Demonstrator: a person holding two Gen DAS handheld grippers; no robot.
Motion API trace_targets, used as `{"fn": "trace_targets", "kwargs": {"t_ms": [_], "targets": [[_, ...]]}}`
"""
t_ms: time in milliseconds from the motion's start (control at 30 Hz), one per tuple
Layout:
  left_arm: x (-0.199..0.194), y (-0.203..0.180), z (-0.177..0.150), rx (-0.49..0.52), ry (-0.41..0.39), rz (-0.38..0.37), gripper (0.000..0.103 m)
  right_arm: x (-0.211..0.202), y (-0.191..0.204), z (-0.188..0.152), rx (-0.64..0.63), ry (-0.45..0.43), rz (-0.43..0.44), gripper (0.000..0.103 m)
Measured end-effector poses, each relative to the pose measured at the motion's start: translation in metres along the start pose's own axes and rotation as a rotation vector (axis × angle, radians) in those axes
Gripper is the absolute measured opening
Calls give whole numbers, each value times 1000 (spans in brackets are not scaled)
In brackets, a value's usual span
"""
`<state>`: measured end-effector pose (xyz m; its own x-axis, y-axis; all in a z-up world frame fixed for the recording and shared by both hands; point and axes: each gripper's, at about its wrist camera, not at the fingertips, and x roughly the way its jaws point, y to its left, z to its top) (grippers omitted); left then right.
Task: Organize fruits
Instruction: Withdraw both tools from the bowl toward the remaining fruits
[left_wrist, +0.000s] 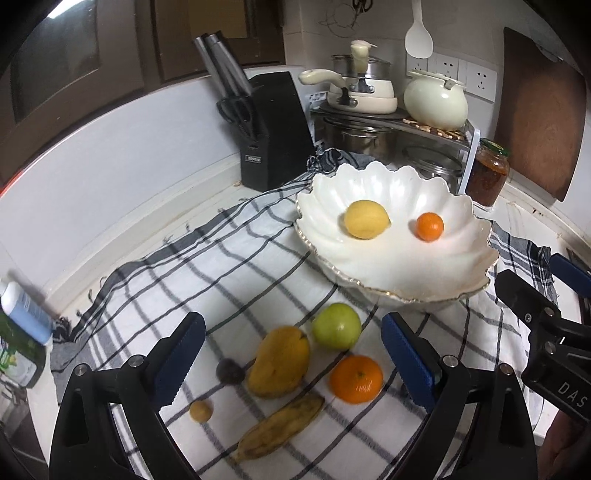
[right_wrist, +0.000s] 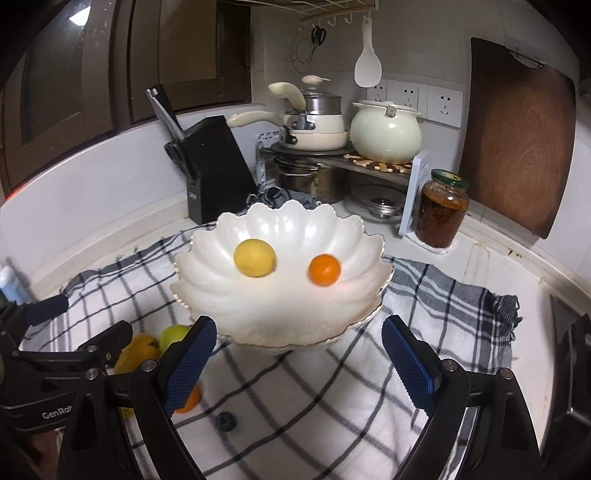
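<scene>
A lemon (left_wrist: 366, 219) and small tangerine (left_wrist: 430, 226) sit in the scalloped bowl (left_wrist: 399, 266), while mango (left_wrist: 280, 360), green apple (left_wrist: 336, 325), orange (left_wrist: 355, 378), banana (left_wrist: 280, 426) and two small fruits wait on the checked cloth (left_wrist: 229, 266); left gripper (left_wrist: 291, 363) and right gripper (right_wrist: 299, 363) gape empty.

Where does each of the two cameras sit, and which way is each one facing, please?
Left wrist: on the left gripper, above the checked cloth, looking down at the loose mango, green apple and orange; its own open fingers and the right gripper show.
Right wrist: on the right gripper, facing the white bowl straight on; its fingers and the left gripper show.
Shared: bowl, lemon, small orange, knife block, jar.
</scene>
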<state>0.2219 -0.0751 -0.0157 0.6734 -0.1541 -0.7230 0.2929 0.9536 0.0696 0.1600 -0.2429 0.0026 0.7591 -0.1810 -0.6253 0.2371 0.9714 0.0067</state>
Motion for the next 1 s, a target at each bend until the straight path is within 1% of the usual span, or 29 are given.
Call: {"fn": "trace_targets", "kwargs": {"t_ms": [300, 433, 667, 1000], "targets": [[-20, 5, -27, -30, 10, 10, 97, -17, 9, -20, 1, 2, 41, 92], [-32, 3, -44, -40, 0, 24, 97, -25, 8, -30, -1, 2, 53, 92], [-38, -9, -75, -50, 28, -19, 97, -38, 2, -53, -1, 2, 53, 92], [-35, -22, -113, -77, 40, -29, 97, -40, -7, -88, -8, 38, 67, 92]]}}
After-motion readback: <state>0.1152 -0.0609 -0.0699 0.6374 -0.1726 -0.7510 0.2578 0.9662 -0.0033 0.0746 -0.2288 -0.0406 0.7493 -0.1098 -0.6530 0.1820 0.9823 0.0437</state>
